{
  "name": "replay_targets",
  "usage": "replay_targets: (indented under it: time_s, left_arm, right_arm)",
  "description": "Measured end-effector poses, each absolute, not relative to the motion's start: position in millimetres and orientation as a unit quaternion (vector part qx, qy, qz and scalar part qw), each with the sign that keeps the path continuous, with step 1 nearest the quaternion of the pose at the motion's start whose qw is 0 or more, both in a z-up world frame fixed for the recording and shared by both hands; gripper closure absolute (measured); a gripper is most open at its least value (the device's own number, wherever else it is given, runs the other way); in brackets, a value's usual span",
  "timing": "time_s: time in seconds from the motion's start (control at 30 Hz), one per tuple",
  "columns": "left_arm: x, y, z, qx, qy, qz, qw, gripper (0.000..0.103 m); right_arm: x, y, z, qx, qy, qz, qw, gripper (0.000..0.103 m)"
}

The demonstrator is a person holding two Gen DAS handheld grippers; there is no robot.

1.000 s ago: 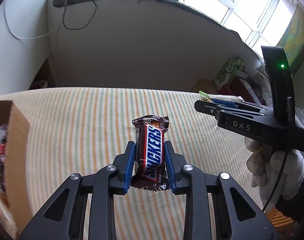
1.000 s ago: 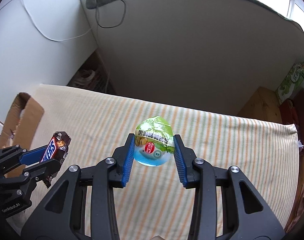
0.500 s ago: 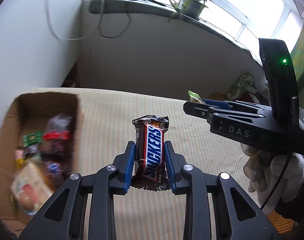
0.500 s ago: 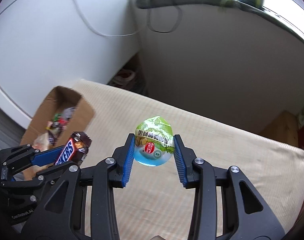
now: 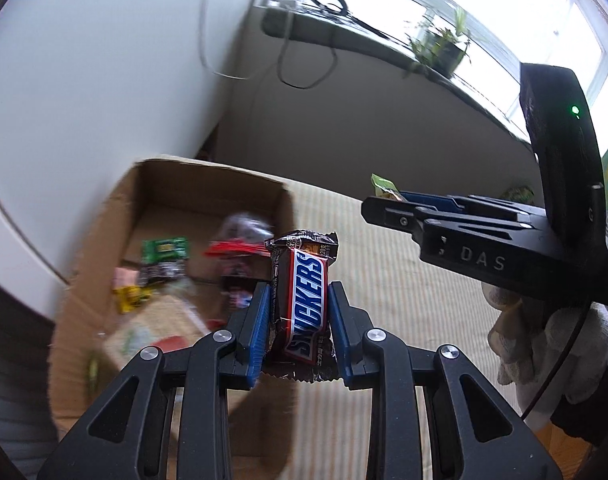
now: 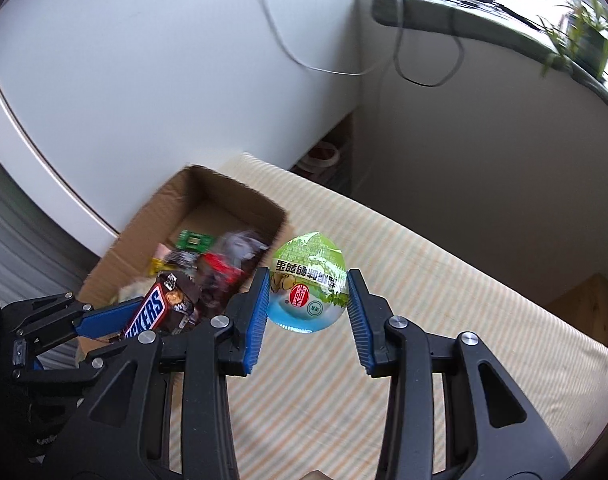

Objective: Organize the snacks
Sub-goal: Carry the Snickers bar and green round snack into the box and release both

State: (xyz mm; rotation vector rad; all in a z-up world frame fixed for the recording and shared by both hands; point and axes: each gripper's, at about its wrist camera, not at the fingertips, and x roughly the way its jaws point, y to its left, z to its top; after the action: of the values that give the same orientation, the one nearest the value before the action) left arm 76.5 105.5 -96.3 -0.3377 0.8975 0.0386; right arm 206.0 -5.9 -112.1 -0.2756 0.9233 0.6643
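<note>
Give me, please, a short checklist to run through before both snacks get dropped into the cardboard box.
1. Left gripper clamps the Snickers bar: ok.
2. Right gripper clamps the green-lidded jelly cup: ok.
3. Cardboard box open at the top: ok.
4. Room left among the snacks inside: ok, bare floor shows at the far end.
5. Jelly cup over the box opening: not ok, it looks to hang beside the near wall.
6. Grippers apart from each other: ok.
</note>
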Motion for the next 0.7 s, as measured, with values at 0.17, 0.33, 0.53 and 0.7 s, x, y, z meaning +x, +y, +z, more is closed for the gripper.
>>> replay_targets:
  time_s: [0.17, 0.33, 0.53, 0.7]
  left_arm:
    - [74, 134, -100, -0.169, 0.431, 0.047, 0.885, 0.076]
    - [82, 154, -102, -0.167, 0.435, 0.068, 0.882, 0.076]
    - [84, 172, -101, -0.167, 0.431, 0.084, 0.883, 0.076]
    - [84, 181, -99, -0.163, 0.429, 0.093, 0.883, 0.075]
  right_arm:
    - [197, 26, -114, -0.143, 0.434, 0.336, 0.823, 0.064]
    - [196, 50, -119, -0.149, 0.437, 0.347, 0.816, 0.064]
    - [200, 69, -125, -0.146, 0.451, 0.355, 0.806, 0.063]
    - [201, 78, -128, -0.145, 0.455, 0.358, 0.803, 0.063]
